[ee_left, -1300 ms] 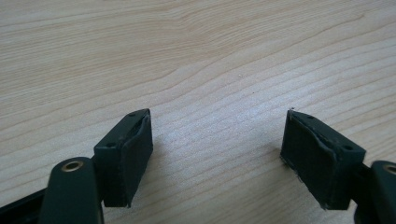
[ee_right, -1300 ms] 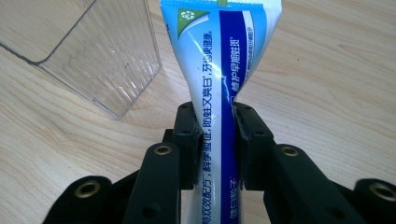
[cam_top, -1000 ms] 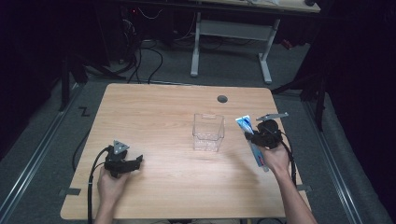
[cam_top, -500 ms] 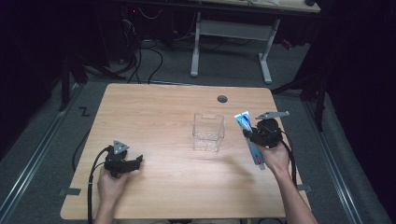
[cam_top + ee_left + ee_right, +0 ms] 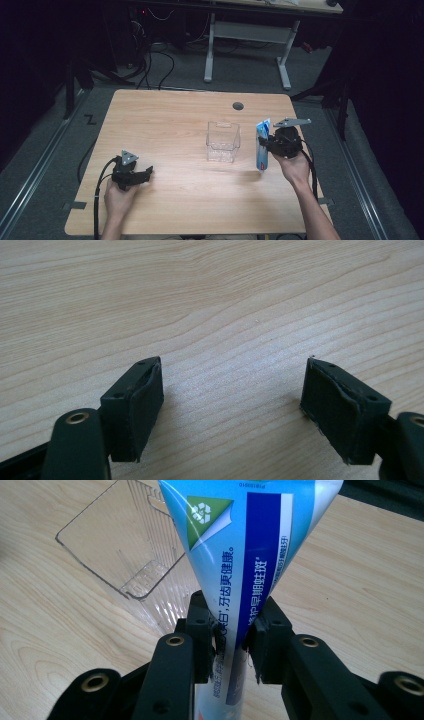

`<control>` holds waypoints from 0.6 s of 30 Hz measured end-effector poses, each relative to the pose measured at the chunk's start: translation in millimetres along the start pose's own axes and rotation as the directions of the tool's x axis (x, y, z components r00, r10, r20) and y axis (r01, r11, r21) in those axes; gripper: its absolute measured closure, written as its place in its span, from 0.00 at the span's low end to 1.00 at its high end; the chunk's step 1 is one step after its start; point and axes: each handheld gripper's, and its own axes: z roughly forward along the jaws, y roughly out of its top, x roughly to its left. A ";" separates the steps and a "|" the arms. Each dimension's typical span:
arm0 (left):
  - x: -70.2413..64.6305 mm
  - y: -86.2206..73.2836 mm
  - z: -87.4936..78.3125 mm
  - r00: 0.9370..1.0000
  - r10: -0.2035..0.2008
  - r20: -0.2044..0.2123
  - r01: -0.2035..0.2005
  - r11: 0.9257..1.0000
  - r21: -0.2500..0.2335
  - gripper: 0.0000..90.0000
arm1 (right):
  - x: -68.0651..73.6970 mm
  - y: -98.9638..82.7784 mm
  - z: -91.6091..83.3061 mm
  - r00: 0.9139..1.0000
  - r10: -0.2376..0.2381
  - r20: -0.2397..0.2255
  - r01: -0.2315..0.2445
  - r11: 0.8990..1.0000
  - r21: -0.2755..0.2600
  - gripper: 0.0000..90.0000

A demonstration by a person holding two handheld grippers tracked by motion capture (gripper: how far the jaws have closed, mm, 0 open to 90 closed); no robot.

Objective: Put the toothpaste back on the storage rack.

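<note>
Wood table (image 5: 175, 125), clear plastic box (image 5: 223, 141) near centre, right gripper (image 5: 267, 145) clamped on blue toothpaste tube (image 5: 262, 145) just right of box, left gripper (image 5: 148, 173) near-left, jaws wide, nothing between.

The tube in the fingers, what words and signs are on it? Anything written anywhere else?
On the tube, white strip: "牙齿更健康" can be read; the characters before it are hidden by the fingers.
On the tube, dark blue strip: "早期蛀斑" can be read; the rest is cut off.
On the tube, green corner: a white recycling sign.
Tube's top edge: tiny digits, too small to read.
Box and table: no writing.
</note>
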 end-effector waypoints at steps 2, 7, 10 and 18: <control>0.0 0.0 0.0 1.000 0.000 0.000 0.000 1.000 0.000 0.28 | 2.1 0.2 -1.2 1.000 -0.011 -0.002 0.011 1.000 -0.007 0.82; 0.0 0.0 0.0 1.000 0.000 0.000 0.000 1.000 0.000 0.28 | 4.8 3.3 -6.8 1.000 -0.014 -0.016 0.014 0.999 -0.030 0.83; 0.0 0.0 0.0 1.000 0.000 0.000 0.000 1.000 0.000 0.28 | 6.5 6.0 -10.1 0.999 -0.021 -0.023 0.021 0.999 -0.038 0.83; 0.0 0.0 0.0 1.000 0.000 0.000 0.000 1.000 0.000 0.28 | 13.6 11.5 -16.7 0.998 -0.031 -0.060 0.027 0.997 -0.072 0.83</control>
